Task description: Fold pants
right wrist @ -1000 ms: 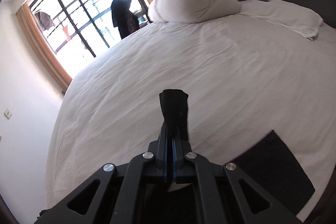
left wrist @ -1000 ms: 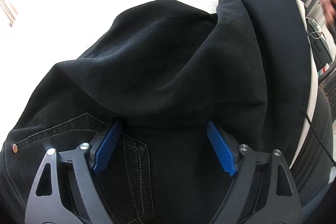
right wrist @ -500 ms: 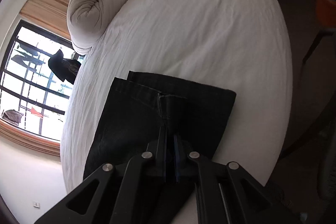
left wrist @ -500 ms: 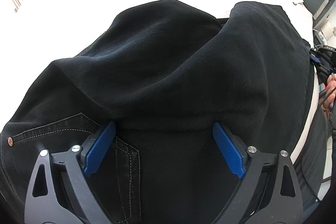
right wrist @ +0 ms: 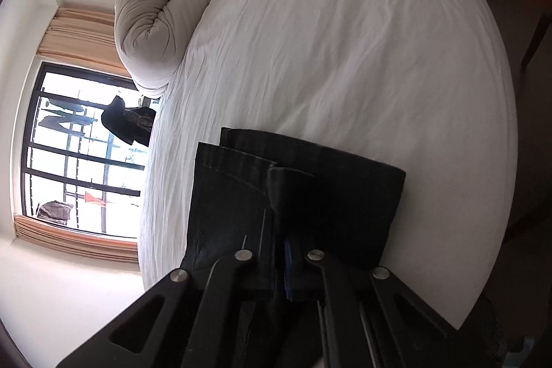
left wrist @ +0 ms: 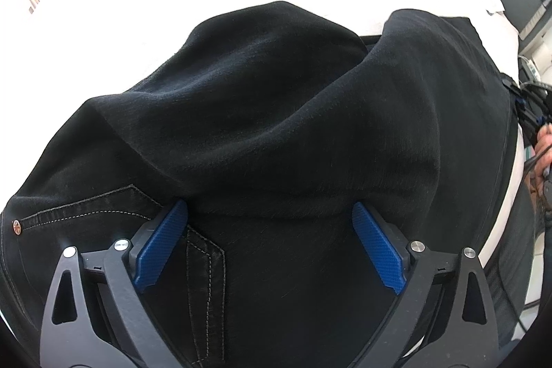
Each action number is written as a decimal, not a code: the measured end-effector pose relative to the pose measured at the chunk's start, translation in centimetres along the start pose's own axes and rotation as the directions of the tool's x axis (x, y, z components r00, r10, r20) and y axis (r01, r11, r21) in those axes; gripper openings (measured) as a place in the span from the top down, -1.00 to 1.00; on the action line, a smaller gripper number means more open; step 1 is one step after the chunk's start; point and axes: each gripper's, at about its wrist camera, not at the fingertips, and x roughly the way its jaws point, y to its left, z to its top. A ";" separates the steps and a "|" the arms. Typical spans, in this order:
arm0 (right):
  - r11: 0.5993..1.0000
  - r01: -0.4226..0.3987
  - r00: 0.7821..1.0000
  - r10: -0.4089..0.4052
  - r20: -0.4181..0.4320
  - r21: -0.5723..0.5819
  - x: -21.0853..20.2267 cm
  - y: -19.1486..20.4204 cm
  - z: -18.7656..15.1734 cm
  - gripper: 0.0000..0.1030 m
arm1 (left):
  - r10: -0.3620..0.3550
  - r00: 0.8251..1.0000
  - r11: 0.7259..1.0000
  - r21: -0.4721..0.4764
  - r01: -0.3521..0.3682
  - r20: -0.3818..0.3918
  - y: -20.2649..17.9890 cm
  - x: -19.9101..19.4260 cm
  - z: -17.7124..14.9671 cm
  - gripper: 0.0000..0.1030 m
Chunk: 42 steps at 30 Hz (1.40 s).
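Right wrist view is showing my right gripper pinching the hem of the black jeans, now lowering it onto the bed after swinging over; my left gripper is staying spread above the folded bulk at frame centre.

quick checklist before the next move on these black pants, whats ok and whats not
1. Right gripper shut on the black denim pants: ok.
2. Left gripper open, holding nothing: ok.
3. Pant leg ends lying flat on the white bedsheet: ok.
4. Hem edges aligned: not ok, one layer sits offset.
5. Fold under the left gripper smooth: not ok, cloth is humped.
6. Waistband square with hems: cannot tell.
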 end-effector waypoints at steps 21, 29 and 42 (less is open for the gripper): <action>0.997 0.046 0.996 -0.050 0.072 0.054 -2.9 -2.2 -0.4 0.93 | -0.040 0.998 0.998 -0.046 0.042 0.050 1.9 -0.2 1.2 -0.89; 0.997 0.077 0.992 -0.077 0.102 0.009 -3.1 -1.3 -0.3 0.93 | -0.030 0.997 0.999 -0.021 0.032 0.065 2.6 0.3 1.7 -0.94; 0.991 0.132 0.984 -0.128 0.123 -0.027 -2.6 -2.0 -0.3 0.99 | -0.040 0.994 0.998 -0.037 0.044 0.101 3.3 0.1 1.7 -0.94</action>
